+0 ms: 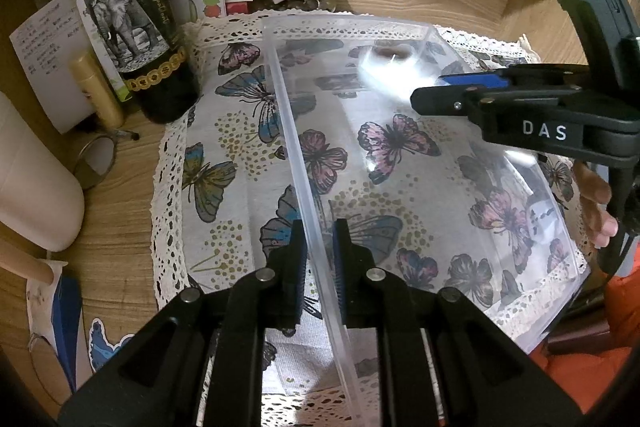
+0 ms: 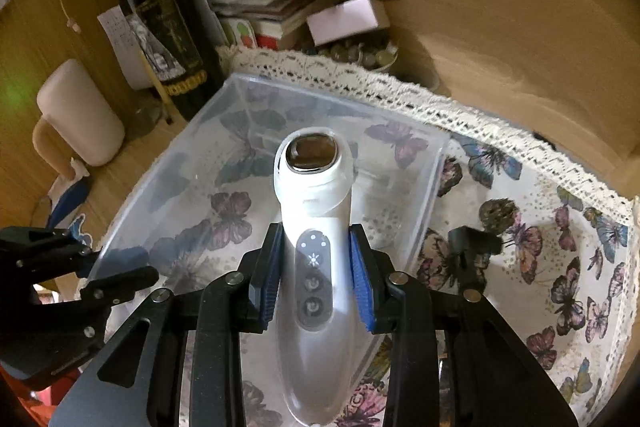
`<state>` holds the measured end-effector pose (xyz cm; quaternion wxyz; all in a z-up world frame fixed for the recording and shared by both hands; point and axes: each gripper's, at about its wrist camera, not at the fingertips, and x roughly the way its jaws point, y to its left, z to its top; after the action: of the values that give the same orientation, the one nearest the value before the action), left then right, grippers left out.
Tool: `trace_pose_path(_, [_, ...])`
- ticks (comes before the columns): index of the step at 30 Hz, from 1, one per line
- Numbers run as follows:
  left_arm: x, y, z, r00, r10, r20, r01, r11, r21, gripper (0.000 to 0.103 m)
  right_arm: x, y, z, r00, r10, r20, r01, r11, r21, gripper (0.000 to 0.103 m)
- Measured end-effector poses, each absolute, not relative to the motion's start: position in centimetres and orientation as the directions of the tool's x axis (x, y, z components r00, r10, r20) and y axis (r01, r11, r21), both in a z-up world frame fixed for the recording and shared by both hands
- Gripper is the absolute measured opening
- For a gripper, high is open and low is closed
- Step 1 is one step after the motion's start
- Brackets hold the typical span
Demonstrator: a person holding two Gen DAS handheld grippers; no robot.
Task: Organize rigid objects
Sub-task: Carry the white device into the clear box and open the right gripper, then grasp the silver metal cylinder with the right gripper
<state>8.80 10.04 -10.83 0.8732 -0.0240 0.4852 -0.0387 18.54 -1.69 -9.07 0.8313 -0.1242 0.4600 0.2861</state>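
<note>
Placing step. Left tongs [image 1: 320, 259] clamped on clear plastic bin [image 1: 430, 39] wall, steadying it. Right tongs [image 2: 316, 267] clamped on white handheld beauty device [image 2: 314, 211], bin floor just beyond tips. Next: lower device in, then part pads.

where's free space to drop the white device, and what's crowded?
The clear bin floor is bare, bordered by its walls. Butterfly cloth right of the bin is mostly open, apart from one small dark object. Crowded: back-left around the wine bottle and paper stack.
</note>
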Motion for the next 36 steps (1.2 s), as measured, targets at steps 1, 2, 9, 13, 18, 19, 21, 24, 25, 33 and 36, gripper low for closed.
trace_pose_path(1, [8.8,10.0,-10.8,0.526,-0.092,-0.845,0.045,0.996,-0.08,0.014,18.6,-1.7,-9.1,0.411,0.366,-0.835,-0.591,0.804,0.061,0.03])
trace_pose_path(2, [8.8,10.0,-10.8,0.526,-0.093,-0.846,0.045,0.996,-0.081,0.014,18.6,-1.7,-9.1,0.412,0.366,-0.835,-0.591,0.804,0.061,0.03])
trace_pose_path(9, [8.8,10.0,-10.8,0.523,-0.093,-0.847,0.039,0.996,-0.085,0.014,17.8,-2.4,-7.7,0.447,0.382,-0.809,-0.598,0.8,0.047,0.031])
trace_pose_path(13, [8.9,10.0,-10.8,0.521,-0.091,-0.849,0.035,0.996,-0.086,0.014,17.1,-3.9,-6.2,0.5,0.383,-0.776,-0.582,0.812,0.026,0.038])
trace_pose_path(18, [9.0,10.0,-10.8,0.52,-0.086,-0.85,0.03,0.996,-0.083,0.014,16.4,-6.8,-4.6,0.578,0.348,-0.738,-0.533,0.846,-0.019,0.044])
trace_pose_path(19, [9.0,10.1,-10.8,0.52,-0.087,-0.85,0.03,0.996,-0.083,0.014,16.3,-7.4,-4.4,0.59,0.338,-0.733,-0.521,0.853,-0.026,0.044])
trace_pose_path(21, [9.0,10.1,-10.8,0.52,-0.084,-0.85,0.028,0.996,-0.081,0.014,16.0,-8.8,-4.1,0.612,0.314,-0.726,-0.494,0.869,-0.041,0.046])
trace_pose_path(24, [9.1,10.1,-10.8,0.519,-0.079,-0.851,0.025,0.997,-0.077,0.014,15.7,-10.4,-4.3,0.63,0.273,-0.727,-0.457,0.887,-0.063,0.048])
trace_pose_path(25, [9.1,10.0,-10.8,0.519,-0.077,-0.851,0.025,0.997,-0.075,0.014,15.7,-10.9,-4.7,0.63,0.256,-0.734,-0.447,0.892,-0.072,0.048])
trace_pose_path(33, [9.2,9.8,-10.8,0.516,-0.061,-0.855,0.018,0.998,-0.06,0.014,16.1,-13.9,-8.4,0.584,0.188,-0.79,-0.397,0.915,-0.075,0.048])
trace_pose_path(36, [9.2,9.8,-10.8,0.515,-0.06,-0.855,0.017,0.998,-0.06,0.014,16.6,-14.8,-10.3,0.55,0.158,-0.82,-0.377,0.923,-0.074,0.048])
